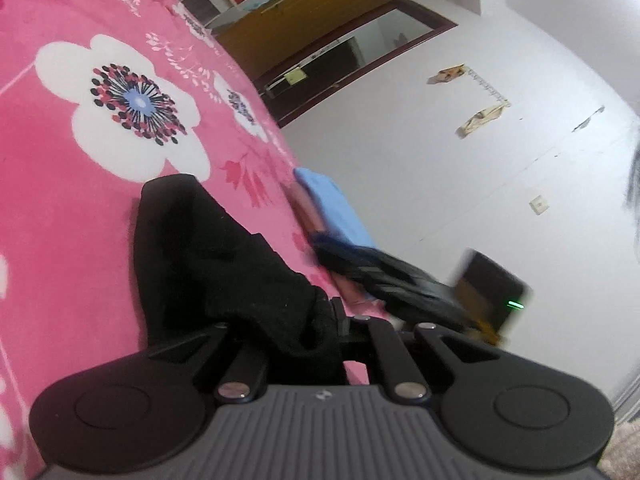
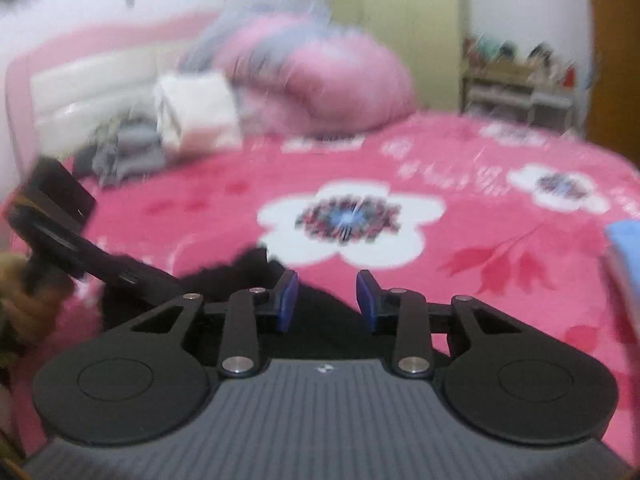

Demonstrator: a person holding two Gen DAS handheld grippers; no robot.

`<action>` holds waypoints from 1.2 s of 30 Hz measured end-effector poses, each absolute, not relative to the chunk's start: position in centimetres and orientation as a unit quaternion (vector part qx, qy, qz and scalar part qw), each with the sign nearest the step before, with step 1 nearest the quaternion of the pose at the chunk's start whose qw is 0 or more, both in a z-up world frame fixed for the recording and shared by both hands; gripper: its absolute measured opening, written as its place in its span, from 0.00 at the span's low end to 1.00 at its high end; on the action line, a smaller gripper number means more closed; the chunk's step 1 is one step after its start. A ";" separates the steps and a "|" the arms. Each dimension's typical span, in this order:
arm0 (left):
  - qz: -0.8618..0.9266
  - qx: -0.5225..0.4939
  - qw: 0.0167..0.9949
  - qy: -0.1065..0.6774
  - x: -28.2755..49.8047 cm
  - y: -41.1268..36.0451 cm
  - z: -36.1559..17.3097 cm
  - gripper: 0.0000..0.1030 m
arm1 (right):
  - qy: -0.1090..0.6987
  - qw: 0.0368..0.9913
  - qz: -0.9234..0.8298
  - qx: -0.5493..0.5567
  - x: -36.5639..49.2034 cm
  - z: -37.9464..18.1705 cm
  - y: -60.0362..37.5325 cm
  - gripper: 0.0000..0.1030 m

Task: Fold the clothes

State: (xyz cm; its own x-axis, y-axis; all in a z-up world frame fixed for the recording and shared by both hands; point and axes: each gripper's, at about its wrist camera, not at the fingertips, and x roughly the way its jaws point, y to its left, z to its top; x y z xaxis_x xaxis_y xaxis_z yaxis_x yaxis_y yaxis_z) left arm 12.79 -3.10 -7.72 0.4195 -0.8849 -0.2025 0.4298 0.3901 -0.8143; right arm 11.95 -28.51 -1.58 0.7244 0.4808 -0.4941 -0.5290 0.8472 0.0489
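A black garment (image 1: 208, 248) lies crumpled on the pink flowered bedspread (image 1: 60, 200). Its near end runs up into my left gripper (image 1: 304, 320), which is shut on it, and the cloth hides the fingertips. My right gripper (image 2: 328, 300) hovers just over the same black garment (image 2: 228, 280). Its blue pads (image 2: 288, 300) stand apart with nothing pinched between them. In the left wrist view the right gripper (image 1: 360, 264) shows blurred at the bed's edge. In the right wrist view the left gripper (image 2: 132, 276) reaches in from the left, with a hand behind it.
A folded light-blue cloth (image 1: 332, 208) sits at the bed's edge, also visible as the blue cloth (image 2: 624, 240) on the right. Pink pillows (image 2: 320, 76), a white bundle (image 2: 196, 108) and grey clothes (image 2: 128, 148) pile up at the headboard. White floor (image 1: 440, 180) lies beside the bed.
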 end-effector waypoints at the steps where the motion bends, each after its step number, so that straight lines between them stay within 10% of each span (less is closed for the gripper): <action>1: -0.431 -0.349 0.767 0.323 12.7 -3.0 -7.7 0.06 | 0.270 0.919 0.282 -0.058 13.3 -2.3 -28.0 0.28; 12: -0.444 -0.345 0.768 0.307 12.4 -2.6 -7.7 0.06 | 0.317 0.883 0.320 -0.136 15.3 -5.5 -24.5 0.04; 36: -0.452 -0.329 0.776 0.292 12.1 -3.0 -6.5 0.06 | 0.274 0.886 0.313 -0.206 16.0 -6.5 -20.7 0.04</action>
